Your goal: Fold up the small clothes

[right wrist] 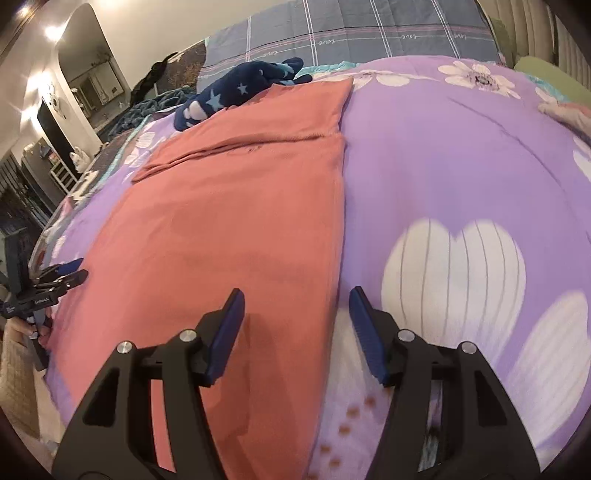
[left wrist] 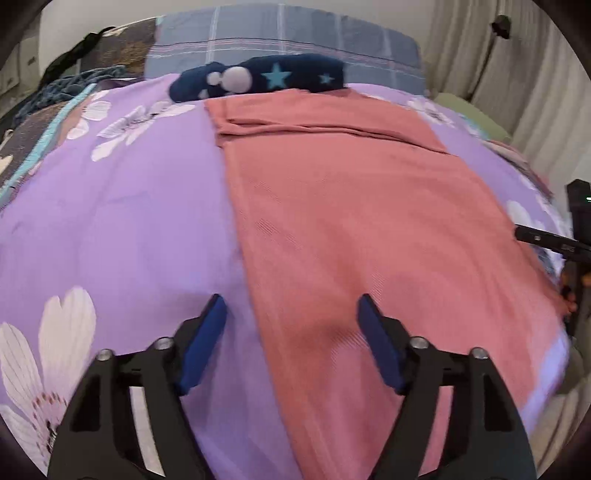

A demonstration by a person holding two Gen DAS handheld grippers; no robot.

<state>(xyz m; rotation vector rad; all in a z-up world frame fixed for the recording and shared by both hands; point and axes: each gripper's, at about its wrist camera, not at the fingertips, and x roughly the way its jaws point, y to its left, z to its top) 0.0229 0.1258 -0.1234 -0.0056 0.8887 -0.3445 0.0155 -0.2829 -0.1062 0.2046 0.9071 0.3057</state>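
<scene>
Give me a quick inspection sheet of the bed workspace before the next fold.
Surface: purple floral bedspread, soft and rounded.
Job's things: pink garment lying flat lengthwise, far end folded over.
Clutter: navy star-print plush at the garment's far end; plaid pillow behind it.
Grippers: left claw open, straddling the garment's left edge; right claw open over its right edge; neither holds cloth.
Cables: nothing seen.
Surroundings: curtains, arched mirror.

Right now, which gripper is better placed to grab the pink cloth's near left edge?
Left. The left gripper hangs open straddling that edge of the pink cloth; the right gripper straddles the opposite edge.
</scene>
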